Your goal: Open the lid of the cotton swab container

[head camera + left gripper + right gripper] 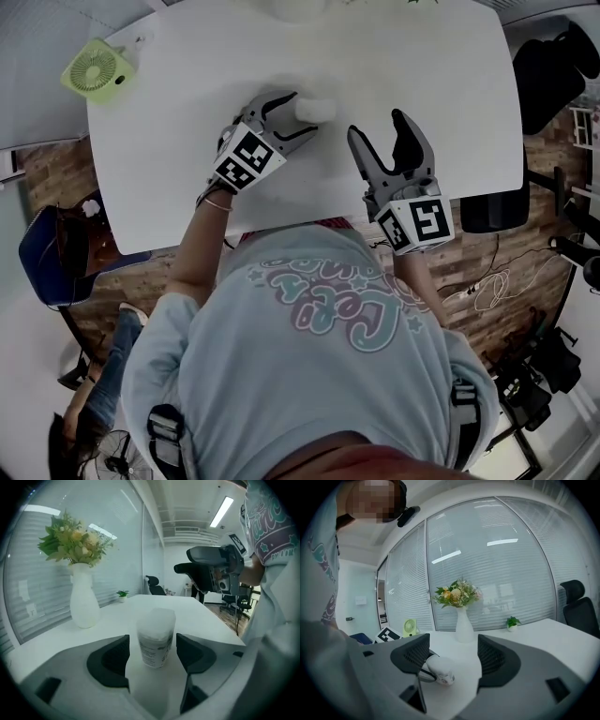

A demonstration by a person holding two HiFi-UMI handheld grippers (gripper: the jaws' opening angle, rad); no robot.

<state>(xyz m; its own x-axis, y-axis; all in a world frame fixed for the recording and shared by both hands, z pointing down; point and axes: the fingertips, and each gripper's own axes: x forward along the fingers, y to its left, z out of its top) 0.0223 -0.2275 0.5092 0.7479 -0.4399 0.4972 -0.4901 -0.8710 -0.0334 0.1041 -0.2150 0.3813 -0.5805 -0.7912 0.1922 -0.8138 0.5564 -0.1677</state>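
Both open-jawed: left hand-held gripper (152, 654) straddles upright cotton swab container (155, 637); right hand-held gripper (378, 125) empty, nearby.

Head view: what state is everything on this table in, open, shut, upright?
Translucent white plastic cotton swab container: upright, lid on.
Left hand-held gripper: open, jaws flanking container, no contact.
Right hand-held gripper: open, empty.
White vase of flowers: upright.
Small green desk fan: running or off, cannot tell.
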